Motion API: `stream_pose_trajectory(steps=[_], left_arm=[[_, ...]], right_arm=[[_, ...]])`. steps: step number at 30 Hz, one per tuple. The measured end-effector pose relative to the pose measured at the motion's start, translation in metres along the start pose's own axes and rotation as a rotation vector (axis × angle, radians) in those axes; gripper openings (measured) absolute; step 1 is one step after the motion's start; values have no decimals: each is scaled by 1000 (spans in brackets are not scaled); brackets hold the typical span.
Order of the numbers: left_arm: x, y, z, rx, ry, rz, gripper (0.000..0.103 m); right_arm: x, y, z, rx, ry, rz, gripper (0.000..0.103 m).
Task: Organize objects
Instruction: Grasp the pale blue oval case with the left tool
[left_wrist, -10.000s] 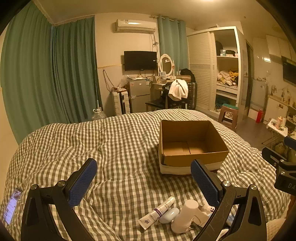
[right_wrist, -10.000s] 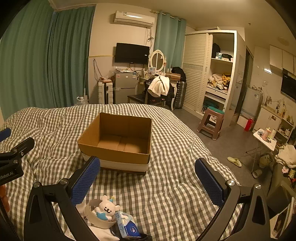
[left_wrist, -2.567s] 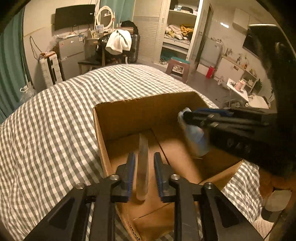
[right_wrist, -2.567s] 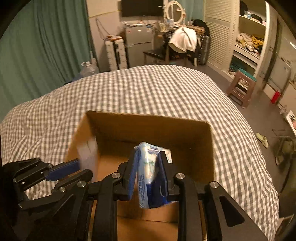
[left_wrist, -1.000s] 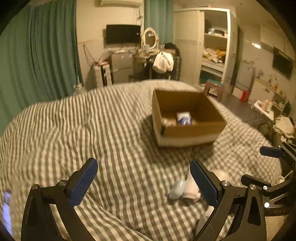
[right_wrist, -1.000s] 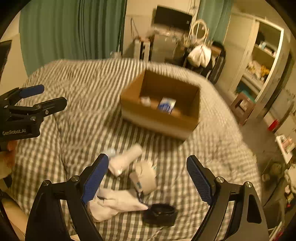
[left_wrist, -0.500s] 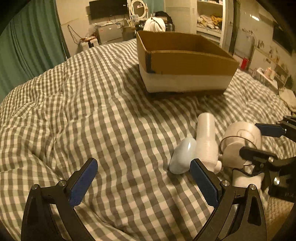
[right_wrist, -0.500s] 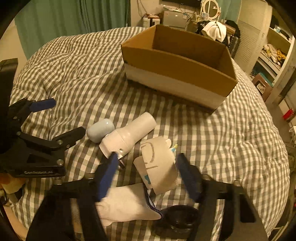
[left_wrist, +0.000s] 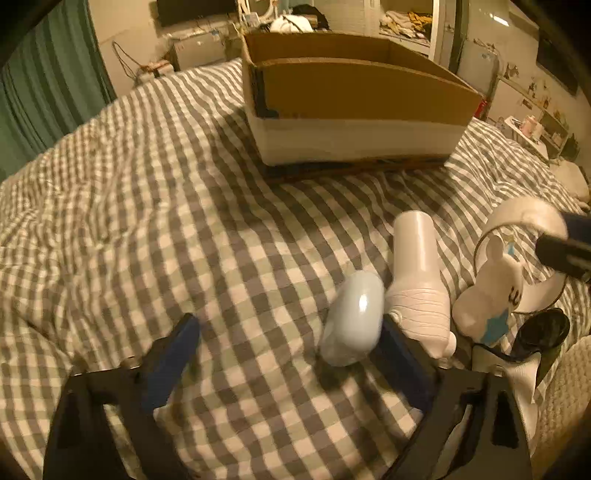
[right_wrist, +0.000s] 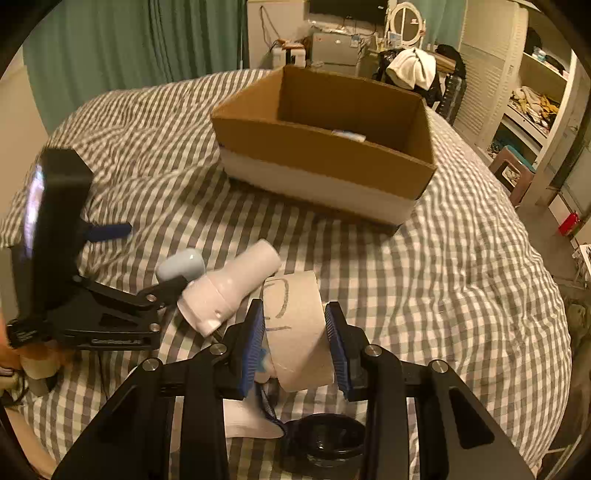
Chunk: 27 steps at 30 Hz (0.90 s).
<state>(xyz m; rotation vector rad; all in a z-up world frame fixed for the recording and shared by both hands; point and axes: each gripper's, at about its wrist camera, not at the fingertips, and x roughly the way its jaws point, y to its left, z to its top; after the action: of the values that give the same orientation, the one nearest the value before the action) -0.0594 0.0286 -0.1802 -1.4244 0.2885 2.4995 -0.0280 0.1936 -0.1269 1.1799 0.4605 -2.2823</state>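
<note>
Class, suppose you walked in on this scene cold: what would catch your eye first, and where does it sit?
First, the cardboard box at the far end of the checked quilt. Nearer, the right tongs are closing around a roll of tape. Just left of it, the left tongs are closing beside a pale blue oval case lying against a white bottle.
</note>
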Motion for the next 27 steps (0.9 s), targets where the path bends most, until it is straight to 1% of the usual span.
stream_pose_trajectory(steps=[1,2,3,5,6,7,8,9,11,14,27], left_arm=[[1,-2,1,4,4,-5,76],[2,-3,1,11,3,-5,71],[2,-5,2,15,1,-9,69],[2,-8,3,24,-5,-25,55],[2,-9,3,31,-6,-40,51],[2,-11,3,35,-7,-60,37],[2,-12,3,39,-9,-83,28],[1,-14,3,46,-13,-91,28],[0,-18,2,67,-19,-76,28],[-4,-20,2,74,-25,-67,28],[-32,-7,-2,22,-26,-21,26]], right_arm=[[-3,-2,1,4,-8,-1,33],[-6,-4,2,7,-16,-1,33],[-8,-5,2,10,-22,-2,33],[-11,-6,4,13,-31,-1,33],[-13,-7,4,15,-36,-1,33],[-14,-7,5,17,-39,-2,33],[-15,-8,5,18,-42,-4,33],[-15,-8,6,19,-43,-5,33],[-17,-9,6,22,-48,-6,33],[-19,-12,7,31,-55,-7,33],[-40,-20,11,41,-98,-38,33]])
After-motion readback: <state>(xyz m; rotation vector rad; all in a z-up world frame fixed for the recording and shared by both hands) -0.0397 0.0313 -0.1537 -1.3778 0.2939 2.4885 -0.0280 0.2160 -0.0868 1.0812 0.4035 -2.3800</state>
